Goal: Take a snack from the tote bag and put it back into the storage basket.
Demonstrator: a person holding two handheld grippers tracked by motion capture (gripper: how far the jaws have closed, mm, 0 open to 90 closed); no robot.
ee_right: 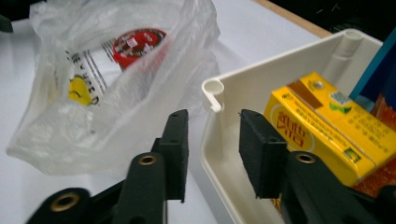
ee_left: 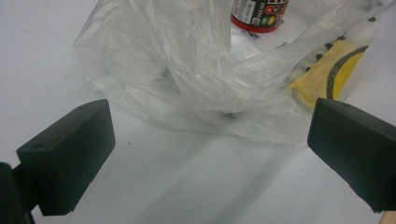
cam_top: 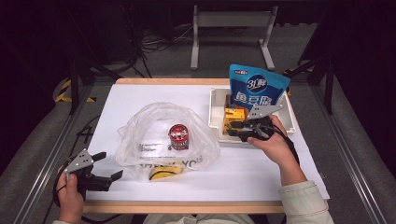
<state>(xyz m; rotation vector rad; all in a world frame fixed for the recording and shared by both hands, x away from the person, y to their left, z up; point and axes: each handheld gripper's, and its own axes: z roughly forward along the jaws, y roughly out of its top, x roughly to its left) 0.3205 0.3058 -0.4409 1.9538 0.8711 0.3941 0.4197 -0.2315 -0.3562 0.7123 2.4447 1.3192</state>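
Observation:
A crumpled clear plastic bag [cam_top: 163, 135] lies mid-table with a red can [cam_top: 178, 136] and a flat yellow item [cam_top: 161, 173] inside it. To its right stands a white bin [cam_top: 215, 116] holding a yellow carton [cam_top: 235, 114] and a tall blue pouch [cam_top: 257, 88]. My right gripper [cam_top: 233, 130] hovers at the bin's near-left corner. In the right gripper view its jaws [ee_right: 213, 116] stand apart on either side of the bin wall [ee_right: 261, 79], pressing nothing, with the carton [ee_right: 322, 126] just beyond. My left gripper [cam_top: 111, 164] rests open at the table's front left, facing the bag [ee_left: 187, 70].
The white sheet covering the table ends in a wooden front edge [cam_top: 187, 206]. Metal frame rails [cam_top: 42, 158] run down both sides of the table. A grey stand [cam_top: 231, 28] and cables sit on the floor behind.

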